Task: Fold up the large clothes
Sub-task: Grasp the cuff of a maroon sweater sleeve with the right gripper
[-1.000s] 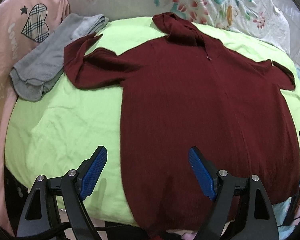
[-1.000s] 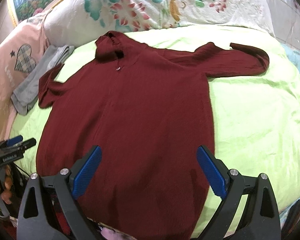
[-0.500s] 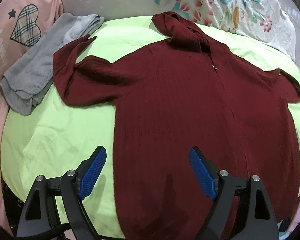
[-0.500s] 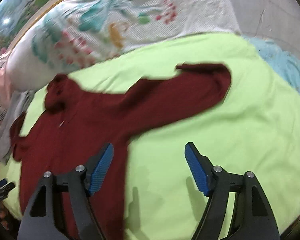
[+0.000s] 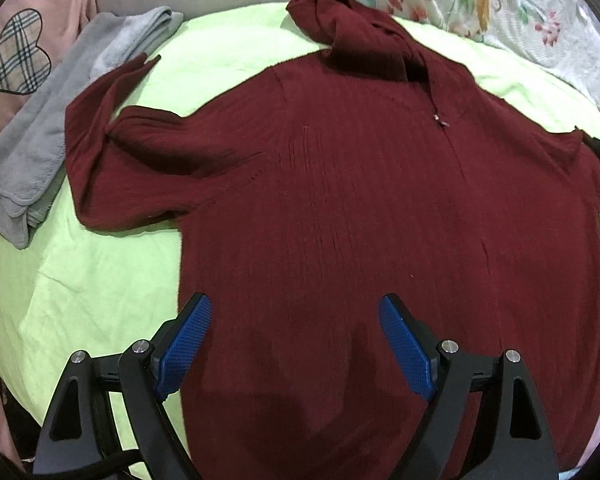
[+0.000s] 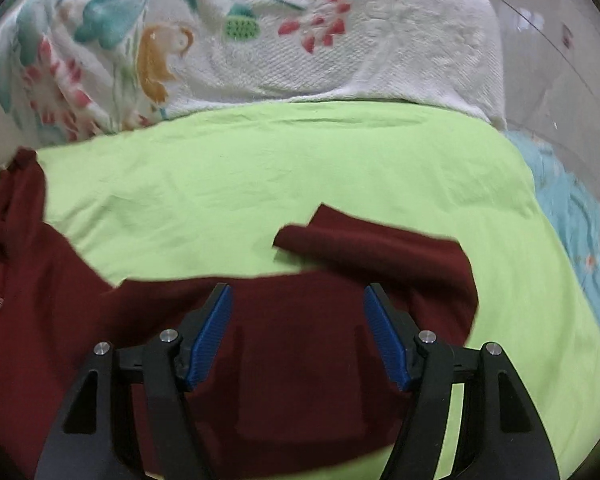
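Right tool (image 6: pixel 296 312) shifted over folded sleeve (image 6: pixel 380 248).

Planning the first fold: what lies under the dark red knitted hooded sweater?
The dark red knitted hooded sweater lies flat on a lime green sheet, which shows all around it. Anything directly beneath the fabric is covered.

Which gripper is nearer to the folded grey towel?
Left. The left gripper hangs over the maroon sweater body, with the grey towel beyond its sleeve. The right gripper is over the opposite sleeve.
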